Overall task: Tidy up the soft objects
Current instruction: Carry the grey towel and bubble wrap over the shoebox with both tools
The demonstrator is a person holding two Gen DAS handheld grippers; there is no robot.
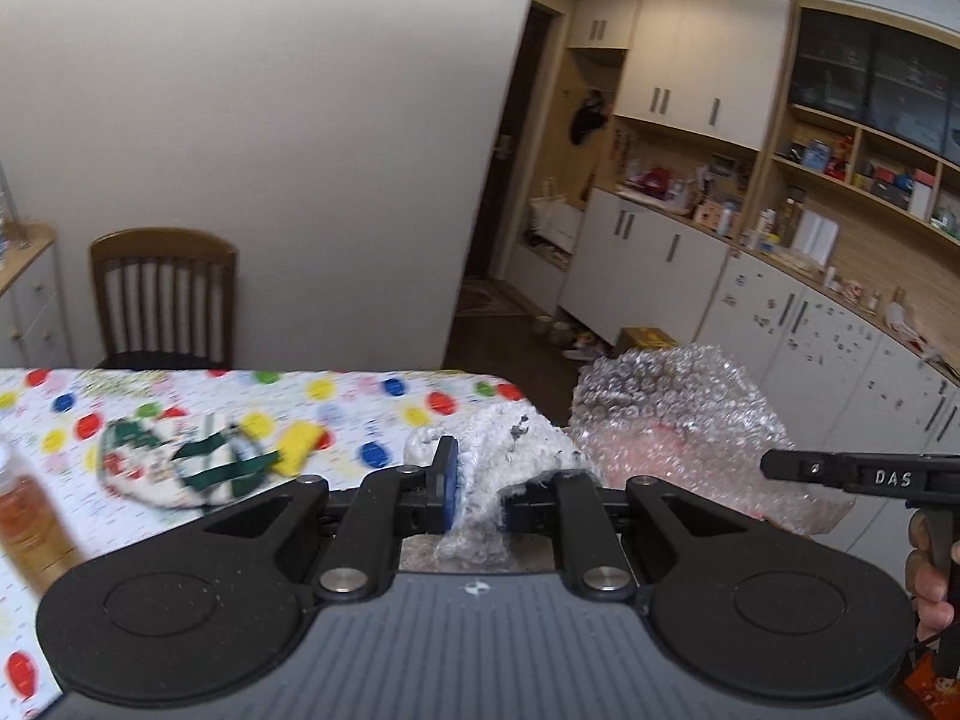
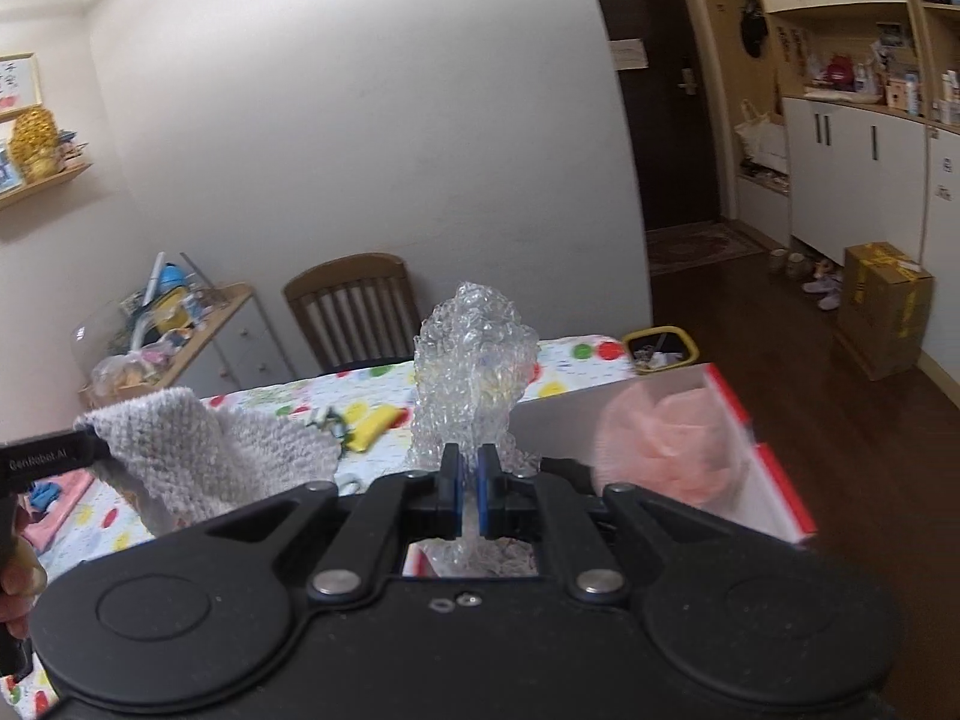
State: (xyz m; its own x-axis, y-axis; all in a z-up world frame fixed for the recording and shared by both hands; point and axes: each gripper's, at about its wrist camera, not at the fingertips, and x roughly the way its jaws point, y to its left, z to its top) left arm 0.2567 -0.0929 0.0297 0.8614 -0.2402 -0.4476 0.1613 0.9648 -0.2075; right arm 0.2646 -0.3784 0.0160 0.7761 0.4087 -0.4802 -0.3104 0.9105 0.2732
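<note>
My left gripper [image 1: 480, 495] is shut on a white knitted cloth [image 1: 510, 438], which bunches up between its blue pads. In the right wrist view the same cloth [image 2: 210, 456] hangs from the left gripper [image 2: 90, 447] at the left edge. My right gripper [image 2: 470, 486] is shut on a crumpled sheet of bubble wrap [image 2: 471, 360] that stands up above the pads. The bubble wrap [image 1: 672, 414] also shows in the left wrist view, just right of the cloth. Both are held above the table's right end, beside a red-edged box [image 2: 756, 462] with a pink mesh pouf [image 2: 660, 438] in it.
The table [image 1: 372, 387] has a spotted cloth. On it lie a yellow sponge [image 1: 300, 444], a green and white pouch [image 1: 180, 462] and an amber bottle [image 1: 30, 516]. A wooden chair [image 2: 354, 312] stands behind. A yellow bin [image 2: 660, 348] and a cardboard box [image 2: 882, 306] sit on the floor.
</note>
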